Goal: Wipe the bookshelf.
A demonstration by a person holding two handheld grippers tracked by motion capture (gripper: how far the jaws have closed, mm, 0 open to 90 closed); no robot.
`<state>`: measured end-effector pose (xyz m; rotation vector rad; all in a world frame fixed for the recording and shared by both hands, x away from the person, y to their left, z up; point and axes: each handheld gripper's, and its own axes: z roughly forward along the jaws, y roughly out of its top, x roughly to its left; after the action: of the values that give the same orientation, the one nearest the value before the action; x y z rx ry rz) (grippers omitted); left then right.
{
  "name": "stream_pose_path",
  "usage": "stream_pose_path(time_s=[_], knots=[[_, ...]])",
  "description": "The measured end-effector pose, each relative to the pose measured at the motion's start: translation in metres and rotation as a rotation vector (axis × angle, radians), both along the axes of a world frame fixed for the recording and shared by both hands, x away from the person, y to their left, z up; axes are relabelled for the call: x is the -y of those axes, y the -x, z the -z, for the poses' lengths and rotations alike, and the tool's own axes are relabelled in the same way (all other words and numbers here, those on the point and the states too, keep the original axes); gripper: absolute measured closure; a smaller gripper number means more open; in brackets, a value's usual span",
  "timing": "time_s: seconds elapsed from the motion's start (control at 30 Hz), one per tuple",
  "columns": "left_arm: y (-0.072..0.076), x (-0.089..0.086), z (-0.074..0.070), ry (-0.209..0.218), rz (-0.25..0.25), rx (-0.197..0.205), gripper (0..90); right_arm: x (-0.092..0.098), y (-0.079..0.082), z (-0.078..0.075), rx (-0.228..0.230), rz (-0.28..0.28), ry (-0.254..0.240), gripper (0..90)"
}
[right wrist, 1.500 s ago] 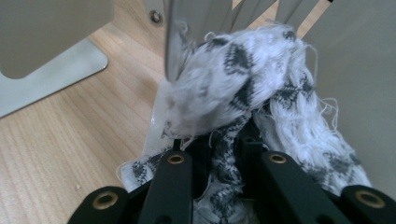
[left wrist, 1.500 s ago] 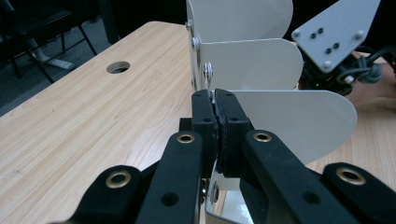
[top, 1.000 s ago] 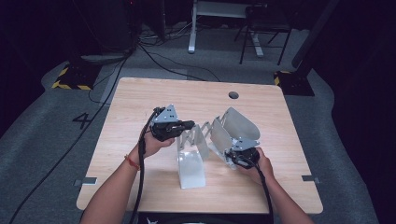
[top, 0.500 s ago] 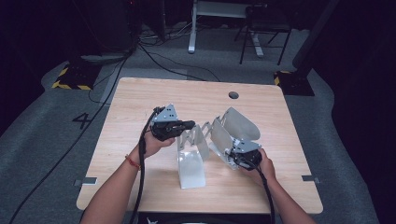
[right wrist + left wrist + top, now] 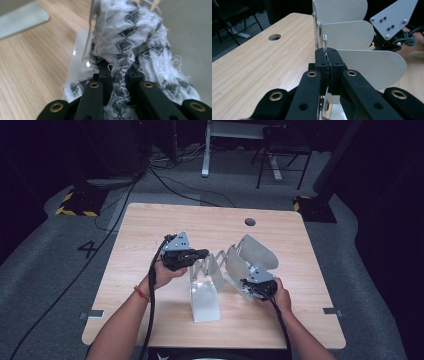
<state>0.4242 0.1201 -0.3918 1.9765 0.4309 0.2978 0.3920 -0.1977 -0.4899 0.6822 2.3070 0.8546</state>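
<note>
Both jaws clamped: left gripper [image 5: 327, 65] on metal rack [image 5: 352, 37], right gripper [image 5: 117, 82] on cloth [image 5: 130, 40]

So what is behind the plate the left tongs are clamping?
Behind the clamped plate stand two more rounded white plates of the same rack, then the right tongs' grey plate. The table beyond them is hidden.

A lab: dark room, cables [image 5: 165, 175] across grey carpet, hazard-tape markings [image 5: 75, 210], lone wooden table [image 5: 150, 230].
</note>
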Motion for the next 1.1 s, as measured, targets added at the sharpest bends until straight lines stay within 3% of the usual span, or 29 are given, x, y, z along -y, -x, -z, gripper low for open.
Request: stream_pose_path(time_s=[0.13, 0.27, 0.63, 0.77, 0.97, 1.1], knots=[[0.0, 0.0, 0.0, -0.001, 0.001, 0.002, 88.6, 0.01, 0.006, -0.009, 0.045, 0.015, -0.005, 80.7], [0.0, 0.0, 0.0, 0.0, 0.002, 0.002, 88.6, 0.019, 0.013, -0.028, 0.125, 0.041, -0.023, 80.8], [0.0, 0.0, 0.001, 0.012, 0.002, -0.01, 88.6, 0.027, 0.025, -0.091, 0.315, 0.063, -0.155, 80.5], [0.0, 0.0, 0.0, 0.001, -0.001, 0.003, 88.6, 0.024, 0.021, -0.086, 0.302, 0.046, -0.158, 80.2], [0.0, 0.0, 0.0, 0.0, -0.001, 0.007, 88.6, 0.018, 0.013, -0.053, 0.216, 0.023, -0.077, 80.4], [0.0, 0.0, 0.0, 0.0, 0.0, 0.006, 88.6, 0.014, 0.009, -0.028, 0.125, 0.007, -0.061, 80.4]])
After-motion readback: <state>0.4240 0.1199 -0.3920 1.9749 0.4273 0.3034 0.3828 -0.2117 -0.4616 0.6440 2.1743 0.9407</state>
